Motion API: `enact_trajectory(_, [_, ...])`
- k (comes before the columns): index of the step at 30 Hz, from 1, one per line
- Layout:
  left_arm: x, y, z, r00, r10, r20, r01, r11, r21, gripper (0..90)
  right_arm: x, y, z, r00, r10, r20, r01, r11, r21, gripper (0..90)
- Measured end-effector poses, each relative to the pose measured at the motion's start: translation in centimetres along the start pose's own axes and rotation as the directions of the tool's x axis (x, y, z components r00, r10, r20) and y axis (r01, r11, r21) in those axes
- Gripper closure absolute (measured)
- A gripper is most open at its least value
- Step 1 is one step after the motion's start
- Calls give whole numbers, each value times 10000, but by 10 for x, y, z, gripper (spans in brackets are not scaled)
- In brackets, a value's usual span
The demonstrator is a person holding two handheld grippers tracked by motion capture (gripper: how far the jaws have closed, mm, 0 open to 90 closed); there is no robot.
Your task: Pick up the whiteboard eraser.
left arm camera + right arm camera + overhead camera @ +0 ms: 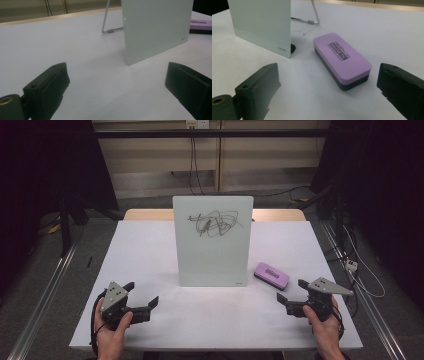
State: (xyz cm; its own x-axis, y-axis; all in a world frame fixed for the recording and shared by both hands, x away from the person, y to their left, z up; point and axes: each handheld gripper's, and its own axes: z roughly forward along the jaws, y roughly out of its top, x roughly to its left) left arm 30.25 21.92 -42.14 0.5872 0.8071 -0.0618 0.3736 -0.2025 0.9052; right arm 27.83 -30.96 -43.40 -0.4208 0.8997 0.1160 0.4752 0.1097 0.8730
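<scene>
Fingers wide apart on both grippers, nothing held. Right gripper (292,296) lines up on the purple eraser (342,59), lying at the whiteboard's (213,240) four o'clock. Scribble (215,223) untouched — all wiping remains.

The table (150,255) is white with a pale wood strip along its far edge, and the small board (212,242) standing on it is a pale greenish white, marked near the top with a tangle of black scribble. The eraser (342,60) has a lilac top printed with black lettering over a black base. Both the left gripper (145,295) and the right gripper (290,295) are black, each carrying a grey plate.
</scene>
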Motion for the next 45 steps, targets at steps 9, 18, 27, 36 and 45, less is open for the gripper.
enact_trajectory(9, [1, -1, 2, 9997, -215, -72, 216, 9997, 150, 50, -5, 0, 4, 9994, 51, -331, -41, 9995, 307, 49])
enact_trajectory(18, [4, -2, 1, 9984, -505, -239, 510, 9984, 229, 50, -4, 1, 8, 9984, -49, -572, 84, 9981, 615, 74])
enact_trajectory(27, [4, -2, 2, 9982, -601, 16, 600, 9974, 390, 50, -3, 7, 11, 9971, -276, -716, 316, 9980, 554, 78])
enact_trajectory(36, [8, -4, 1, 9960, -886, -137, 891, 9953, 387, 50, -3, 14, 23, 9948, -339, -957, 399, 9973, 622, 81])
enact_trajectory(45, [12, -4, -2, 9954, -949, -110, 952, 9948, 364, 50, -13, 42, 33, 9878, -1004, -1191, 1191, 9795, 1622, 72])
